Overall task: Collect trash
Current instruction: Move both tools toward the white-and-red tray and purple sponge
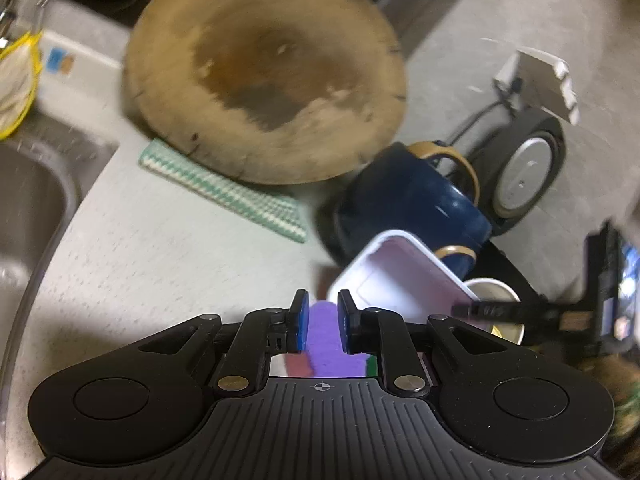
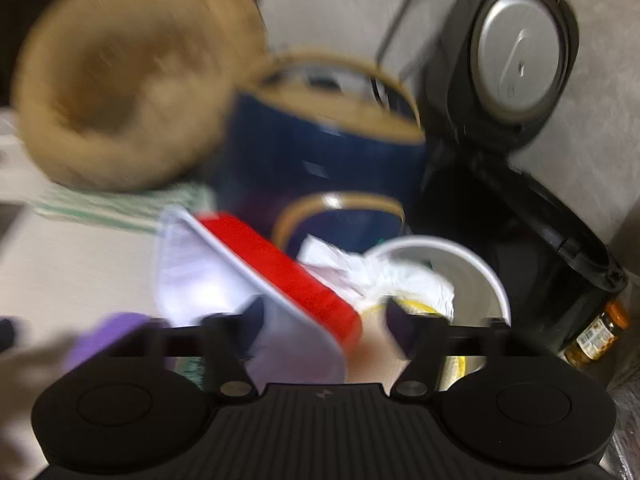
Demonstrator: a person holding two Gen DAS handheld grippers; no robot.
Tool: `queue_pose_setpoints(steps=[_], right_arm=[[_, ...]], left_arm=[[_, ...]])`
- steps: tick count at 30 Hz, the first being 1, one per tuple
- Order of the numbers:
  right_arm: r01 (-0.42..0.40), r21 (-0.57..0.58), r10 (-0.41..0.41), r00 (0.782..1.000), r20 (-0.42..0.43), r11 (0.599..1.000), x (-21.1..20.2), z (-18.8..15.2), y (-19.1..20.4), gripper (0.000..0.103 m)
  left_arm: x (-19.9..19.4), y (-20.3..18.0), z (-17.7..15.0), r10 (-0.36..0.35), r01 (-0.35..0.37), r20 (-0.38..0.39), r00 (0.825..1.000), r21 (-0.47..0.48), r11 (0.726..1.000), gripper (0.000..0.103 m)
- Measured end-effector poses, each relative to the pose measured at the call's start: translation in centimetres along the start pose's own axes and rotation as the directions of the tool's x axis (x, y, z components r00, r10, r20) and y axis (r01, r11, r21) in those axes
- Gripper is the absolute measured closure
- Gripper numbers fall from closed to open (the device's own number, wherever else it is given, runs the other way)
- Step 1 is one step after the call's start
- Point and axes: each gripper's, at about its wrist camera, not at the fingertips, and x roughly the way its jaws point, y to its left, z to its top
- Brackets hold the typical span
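My left gripper [image 1: 323,320] is shut on a purple wrapper [image 1: 326,344] low over the counter. Just ahead of it lies a white tray with a red outside [image 1: 400,276], tilted. In the blurred right wrist view my right gripper [image 2: 326,320] stands open around that tray [image 2: 256,276]. Behind it a white paper cup [image 2: 472,276] holds crumpled white paper [image 2: 380,276] and something yellow. The purple wrapper shows at the left of the right wrist view [image 2: 104,340]. The right gripper's finger [image 1: 492,310] crosses the cup [image 1: 496,292] in the left wrist view.
A round wooden board [image 1: 264,76] lies on a green-white cloth [image 1: 224,192]. A dark blue mug [image 1: 412,208] stands behind the tray. A black appliance [image 1: 524,172] sits at the right, a steel sink [image 1: 28,208] at the left, a jar [image 2: 596,332] at the far right.
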Motion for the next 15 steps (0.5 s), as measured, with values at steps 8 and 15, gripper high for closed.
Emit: queue_pose_setpoints(steps=[8, 15], right_arm=[[-0.347, 0.427, 0.437, 0.890, -0.130, 0.835, -2.6, -5.2, -5.4, 0.094], [-0.286, 0.301, 0.312, 0.949, -0.044, 0.910, -8.7, -6.6, -6.2, 0.092]], left_arm=[[0.2, -2.1, -0.8, -0.148, 0.156, -0.112, 0.983, 0.066, 0.986, 0.085], [0.9, -4.7, -2.7, -0.180, 0.224, -0.221, 0.959, 0.193, 0.955, 0.085]])
